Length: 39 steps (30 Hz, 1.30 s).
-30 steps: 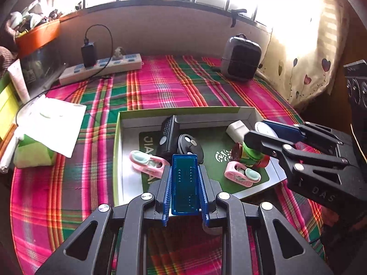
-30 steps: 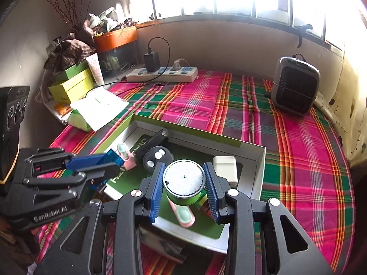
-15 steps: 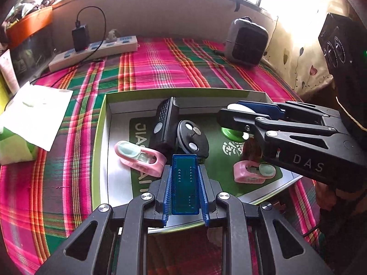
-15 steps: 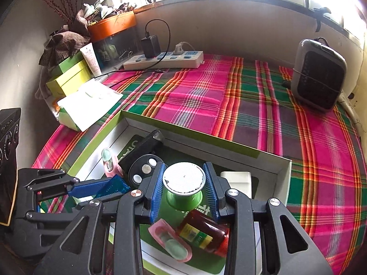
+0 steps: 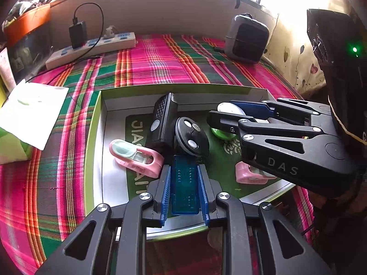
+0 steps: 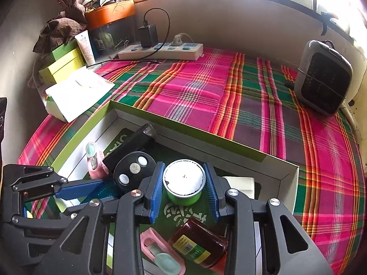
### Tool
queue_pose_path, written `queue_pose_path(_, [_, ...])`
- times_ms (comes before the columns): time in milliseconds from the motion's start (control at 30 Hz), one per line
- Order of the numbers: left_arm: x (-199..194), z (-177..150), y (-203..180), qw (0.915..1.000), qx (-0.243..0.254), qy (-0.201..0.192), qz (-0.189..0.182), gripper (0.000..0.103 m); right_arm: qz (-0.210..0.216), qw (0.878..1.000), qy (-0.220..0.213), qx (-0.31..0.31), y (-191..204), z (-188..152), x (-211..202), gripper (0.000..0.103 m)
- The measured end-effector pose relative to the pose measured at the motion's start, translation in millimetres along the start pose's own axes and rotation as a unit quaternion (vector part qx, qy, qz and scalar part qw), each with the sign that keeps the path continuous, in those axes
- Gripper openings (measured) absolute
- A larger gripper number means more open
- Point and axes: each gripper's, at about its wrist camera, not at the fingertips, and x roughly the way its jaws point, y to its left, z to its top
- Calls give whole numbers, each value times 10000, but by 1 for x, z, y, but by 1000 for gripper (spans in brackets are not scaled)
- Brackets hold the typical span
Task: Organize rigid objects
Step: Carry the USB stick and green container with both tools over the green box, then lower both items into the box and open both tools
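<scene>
A shallow green-rimmed box (image 5: 93, 137) (image 6: 183, 126) lies on the plaid cloth. In it are a black remote (image 5: 164, 119), a round black key fob (image 5: 191, 135) (image 6: 134, 171), two pink clips (image 5: 135, 154) (image 6: 160, 254), a white block (image 6: 240, 183) and a brown jar (image 6: 199, 245) lying on its side. My left gripper (image 5: 184, 188) is shut on a teal rectangular case (image 5: 184, 183), low over the box's near side. My right gripper (image 6: 183, 188) is shut on a green tin with a white lid (image 6: 183, 181), down inside the box; it shows in the left wrist view (image 5: 226, 114).
A power strip with a black charger (image 5: 91, 48) (image 6: 160, 50) lies at the back. A grey heater (image 5: 246, 39) (image 6: 323, 75) stands at the back right. White paper on a green pack (image 5: 29, 112) and yellow-green boxes (image 6: 62, 66) sit at the left.
Both grippers have moved forward and down into the box with their loads. The green tin has come down from above the box to its floor, beside the key fob.
</scene>
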Motion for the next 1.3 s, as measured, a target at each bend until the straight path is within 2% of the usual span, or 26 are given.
queue_pose_path(233, [0,0,1,10000,-4,-7,-13,21,9,9999,-46,107,-3,-1,0,36])
queue_pose_path(433, [1,-1,0,10000,28,-3,-25,26,22,9999,-10,163,-4,-2,2,36])
queue_pose_path(500, [1,-1,-1,10000,29,-6,-38,29,5,9998,-36,189,-5,-3,1,38])
queue_pose_path(567, [1,-1,-2,10000,27,-7,-33,30,-29,9998,-80,200,-6,-3,0,45])
queue_pose_path(700, [0,-2,-2,10000,3,-3,-12,33,-7,9996,-142,240,-7,-4,-3,46])
queue_pose_path(800, [-2,-3,-3,10000,2,-8,27,41,-17,9994,-201,268,-7,-5,-7,49])
queue_pose_path(900, [-4,-5,-3,10000,-41,-11,-1,41,-1,9993,-243,296,-7,-6,-10,52])
queue_pose_path(1300, [-27,-13,-12,9997,-4,-190,-132,44,-54,9978,-526,408,-7,-16,-42,53])
